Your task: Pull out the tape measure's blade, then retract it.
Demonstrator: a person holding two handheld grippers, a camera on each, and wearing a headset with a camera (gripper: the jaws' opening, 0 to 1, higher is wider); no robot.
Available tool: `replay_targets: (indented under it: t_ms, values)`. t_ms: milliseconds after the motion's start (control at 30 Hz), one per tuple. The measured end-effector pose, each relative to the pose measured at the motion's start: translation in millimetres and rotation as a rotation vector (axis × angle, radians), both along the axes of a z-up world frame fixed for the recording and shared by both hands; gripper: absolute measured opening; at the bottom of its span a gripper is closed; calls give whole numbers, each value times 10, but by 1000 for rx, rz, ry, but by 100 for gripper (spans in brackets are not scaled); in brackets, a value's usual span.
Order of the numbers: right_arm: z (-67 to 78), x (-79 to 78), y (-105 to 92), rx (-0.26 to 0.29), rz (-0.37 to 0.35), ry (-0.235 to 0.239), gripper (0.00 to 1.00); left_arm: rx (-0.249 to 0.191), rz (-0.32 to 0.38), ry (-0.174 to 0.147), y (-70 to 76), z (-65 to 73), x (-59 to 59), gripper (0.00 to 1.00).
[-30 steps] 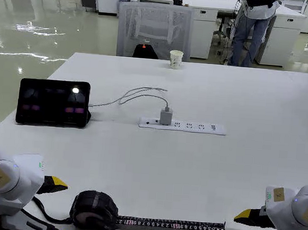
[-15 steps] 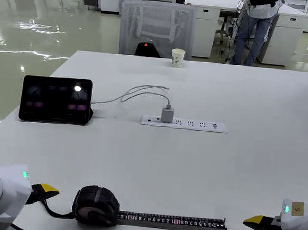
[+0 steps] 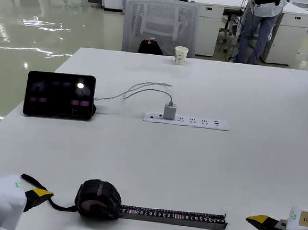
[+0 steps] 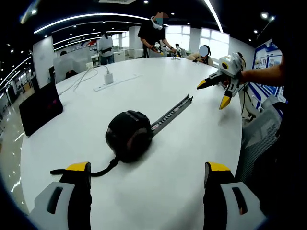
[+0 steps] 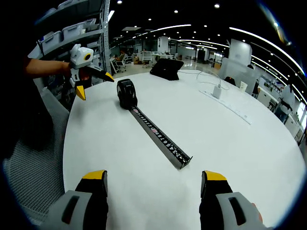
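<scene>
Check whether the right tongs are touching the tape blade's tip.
Apart. The right gripper view shows a plain gap between the open right tongs and the blade tip.

I see a black tape measure [image 3: 98, 198] with a dark blade [image 3: 172, 217] printed in white numerals and a few red ones. Either side of it, my left gripper [image 4: 148, 167] and right gripper [image 5: 153, 175] are white with yellow-tipped jaws. The table [image 3: 193, 160] is plain white. Beyond the tape measure, a black tablet [image 3: 59, 95] shows pink and purple glows.
</scene>
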State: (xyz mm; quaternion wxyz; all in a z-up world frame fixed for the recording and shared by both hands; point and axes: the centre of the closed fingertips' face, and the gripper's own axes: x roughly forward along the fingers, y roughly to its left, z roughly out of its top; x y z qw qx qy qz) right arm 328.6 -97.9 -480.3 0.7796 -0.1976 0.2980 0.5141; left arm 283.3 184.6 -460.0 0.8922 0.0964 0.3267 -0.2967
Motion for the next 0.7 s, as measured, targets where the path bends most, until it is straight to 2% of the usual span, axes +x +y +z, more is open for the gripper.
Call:
replay_targets:
  t_ms: [200,400,500,700]
  values:
    - [43,-50,46,28,-35,-8,83,-26,50,-26,-32,53,-38,98]
    - [79,-92,55,52,-69,-15,85,-49,93,-23,-75,43,-87,99]
    - [92,-105,46,63,-88,-19,86,-65,107,-34,-107,59,-101,99]
    - [131,-139,39,87,-133,-18,89,-67,129,-54,-145,84,-116,99]
